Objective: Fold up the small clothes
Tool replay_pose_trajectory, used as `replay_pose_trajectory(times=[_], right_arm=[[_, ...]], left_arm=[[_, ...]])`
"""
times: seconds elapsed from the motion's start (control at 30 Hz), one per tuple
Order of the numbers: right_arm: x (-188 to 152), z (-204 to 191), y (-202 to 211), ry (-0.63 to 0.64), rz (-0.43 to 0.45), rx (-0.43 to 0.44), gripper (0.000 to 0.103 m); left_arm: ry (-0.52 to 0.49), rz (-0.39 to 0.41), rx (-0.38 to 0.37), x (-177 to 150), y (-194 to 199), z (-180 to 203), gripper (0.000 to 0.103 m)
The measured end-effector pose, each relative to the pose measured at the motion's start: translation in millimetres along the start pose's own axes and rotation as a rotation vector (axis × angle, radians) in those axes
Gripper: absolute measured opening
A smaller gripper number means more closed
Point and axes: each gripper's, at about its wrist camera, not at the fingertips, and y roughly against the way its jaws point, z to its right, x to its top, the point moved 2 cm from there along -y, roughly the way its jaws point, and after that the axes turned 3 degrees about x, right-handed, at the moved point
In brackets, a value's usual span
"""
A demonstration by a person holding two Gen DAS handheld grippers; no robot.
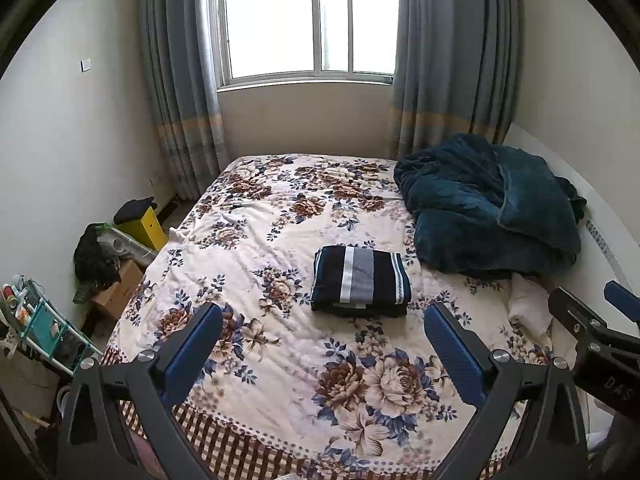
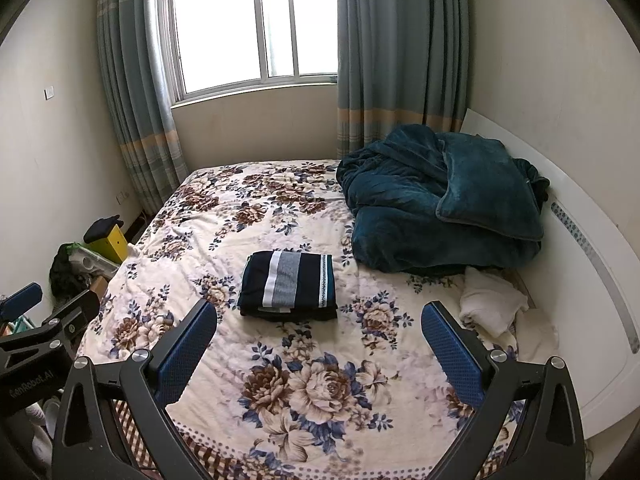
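Both tongs empty. Left gripper [image 1: 322,340] is spread wide, pads well apart, nothing between them, hovering above the near end of the bed [image 1: 248,232]. Right gripper [image 2: 318,336] same: spread wide, holding nothing, also over the near end. Each shows at the edge of the other's view, so they sit side by side.

Task thing: dark striped garment [image 1: 361,281] lies on the flowered bedspread, about mid-bed, ahead of both grippers and apart from them. It's a compact rectangle, several layers stacked, edges fairly square, white and grey bands on top. Judgement: that piece looks fully folded and put down.

Left to do, as far as visible:
- A white cloth [image 2: 490,304] lies crumpled at the right side of the bed near the white headboard [image 2: 580,248], just below the teal blanket [image 2: 440,200]. Can't tell if it's a small garment awaiting folding or just bedding.
- Teal blanket is heaped, unfolded, but it's big; probably not part of the job.
- No other loose small clothes in sight on the bed.

Containers: none on the bed. On the floor left of it, a cardboard box [image 1: 118,290] with dark stuff piled above it, a yellow box [image 1: 146,226] with something black on top, and a teal rack [image 1: 44,324] of small items. Contents too small to identify.
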Motion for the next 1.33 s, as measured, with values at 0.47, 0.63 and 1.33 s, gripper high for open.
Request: replay_pose_trajectory(times=[0.47,0.63,1.33], right_arm=[[-0.8,0.0,0.8,-0.004,0.001,-0.002,0.103],[-0.5,-0.6,0.7,-0.007,-0.003,0.003,0.103],[-1.3,-13.0,3.9,-0.008,-0.003,0.001,0.103]], left_arm=[[0.003,-0.002,0.018,1.3,0.0,-0.8,0.103],[0.002,0.001,0.021,0.9,1.0,0.7,0.103],[0.014,-0.001,0.027,4.0,-1.4,4.1,0.103]])
